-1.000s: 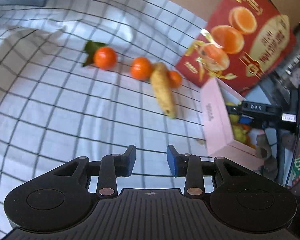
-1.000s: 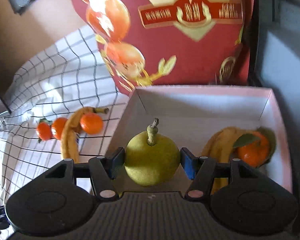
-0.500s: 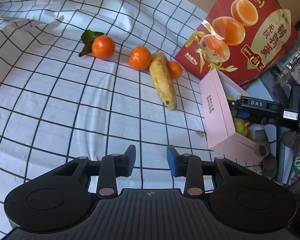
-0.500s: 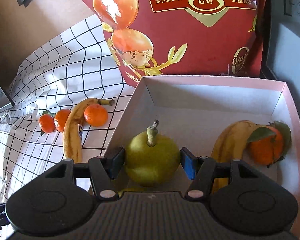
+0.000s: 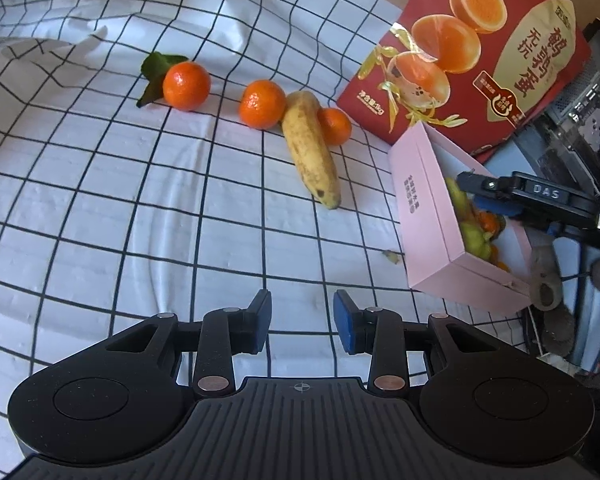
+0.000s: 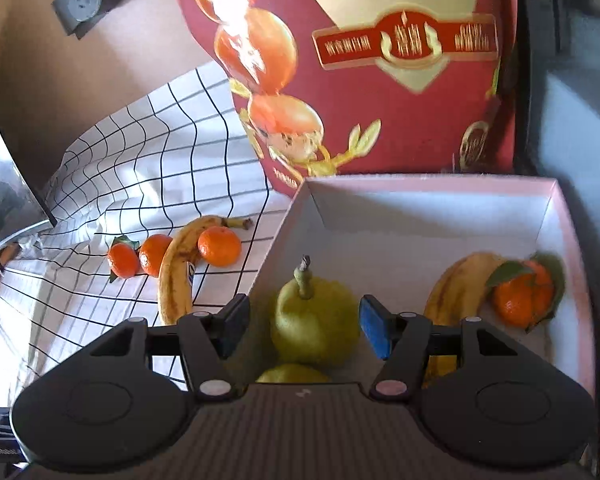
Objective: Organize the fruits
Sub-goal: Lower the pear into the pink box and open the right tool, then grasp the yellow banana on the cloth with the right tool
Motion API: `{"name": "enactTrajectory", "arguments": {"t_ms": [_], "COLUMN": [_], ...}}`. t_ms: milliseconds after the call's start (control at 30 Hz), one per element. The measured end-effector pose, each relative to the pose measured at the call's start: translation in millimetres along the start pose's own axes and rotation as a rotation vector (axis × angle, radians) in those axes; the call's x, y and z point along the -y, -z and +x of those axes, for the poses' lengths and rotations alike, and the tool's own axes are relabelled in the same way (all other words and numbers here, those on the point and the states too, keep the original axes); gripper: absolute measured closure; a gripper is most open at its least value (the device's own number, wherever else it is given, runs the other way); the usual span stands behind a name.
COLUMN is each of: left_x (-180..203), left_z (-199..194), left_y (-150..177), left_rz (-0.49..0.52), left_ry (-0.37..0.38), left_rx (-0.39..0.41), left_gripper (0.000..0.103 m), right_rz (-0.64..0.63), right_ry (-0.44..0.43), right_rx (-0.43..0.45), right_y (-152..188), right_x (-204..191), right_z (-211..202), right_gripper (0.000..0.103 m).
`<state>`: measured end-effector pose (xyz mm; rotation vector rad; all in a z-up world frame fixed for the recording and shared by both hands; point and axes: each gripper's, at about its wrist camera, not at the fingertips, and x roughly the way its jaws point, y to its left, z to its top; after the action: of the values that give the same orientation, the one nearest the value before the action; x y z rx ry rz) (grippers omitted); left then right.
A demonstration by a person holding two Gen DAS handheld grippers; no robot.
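A pink box [image 6: 572, 264] is seen standing on the bench, which is covered by a white checked cloth [image 5: 100, 208], with a red printed carton [image 6: 400, 92] propped just behind it. Inside the box a green pear [image 6: 314, 320] is set upright with its stem pointing up, and the top of a second yellow-green fruit [image 6: 292, 374] is glimpsed just in front of it, mostly hidden by the gripper body. Along the box's right wall a banana [image 6: 456, 292] is laid, with a leafy mandarin [image 6: 522, 298] touching it. The right gripper [image 6: 304, 328] is held over the near end of the box; its fingers [image 6: 374, 330] are spread, and a gap is visible between each pad and the pear, so nothing is pinched. The left gripper [image 5: 302, 324] is poised above bare cloth with its fingers [image 5: 346, 326] parted and nothing between them. Outside the box, on the cloth, a second banana [image 5: 310, 148] is found lying with a mandarin [image 5: 262, 104] touching its left side and a smaller mandarin [image 5: 336, 126] touching its right. A third mandarin with a green leaf [image 5: 186, 85] is placed further left, apart from the others. A small scrap [image 5: 392, 256] is noticed on the cloth just beside the box's outer wall.
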<state>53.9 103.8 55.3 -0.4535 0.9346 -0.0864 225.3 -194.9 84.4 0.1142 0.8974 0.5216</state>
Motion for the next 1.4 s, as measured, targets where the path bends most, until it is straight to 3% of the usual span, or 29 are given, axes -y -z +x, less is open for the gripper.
{"name": "enactTrajectory", "arguments": {"t_ms": [167,233,333,467,633,733,867,1167,1300,1400], "left_x": [7,6,8,20,34,36,44,49,55,54], "left_z": [-4,-5,-2,13,52,72,94,114,115,110], "left_y": [-12,-23,-45,-78,-115,-125,-125,-123,-119,-116], "left_rz": [0.081,0.097,0.117,0.153,0.136,0.100,0.132,0.152,0.194,0.231], "left_ry": [-0.104,-0.103,-0.106,-0.085,-0.152,-0.149,-0.182,-0.261,-0.293,-0.273], "left_rx": [0.055,0.077,0.111,0.131,0.134,0.104,0.057,0.064,0.070,0.081], "left_gripper": [0.065,0.065,0.065,0.065,0.065,0.065,0.065,0.060,0.063,0.067], "right_rz": [-0.194,-0.270,-0.361,-0.431,-0.414,-0.408,-0.391,-0.260,-0.244,-0.250], "right_ry": [0.129,0.161,0.168,0.145,0.104,0.107,0.146,0.189,0.183,0.174], "right_rx": [0.112,0.168,0.211,0.188,0.122,0.088,0.077,0.026,0.010,0.002], "right_y": [1,7,25,54,90,110,128,142,146,148], "right_x": [-42,-62,-89,-115,-130,-132,-127,-98,-95,-96], "right_z": [-24,-36,-50,-59,-67,-70,-77,-77,-74,-71], "right_gripper": [0.041,0.031,0.028,0.028,0.028,0.028,0.028,0.028,0.028,0.028]}}
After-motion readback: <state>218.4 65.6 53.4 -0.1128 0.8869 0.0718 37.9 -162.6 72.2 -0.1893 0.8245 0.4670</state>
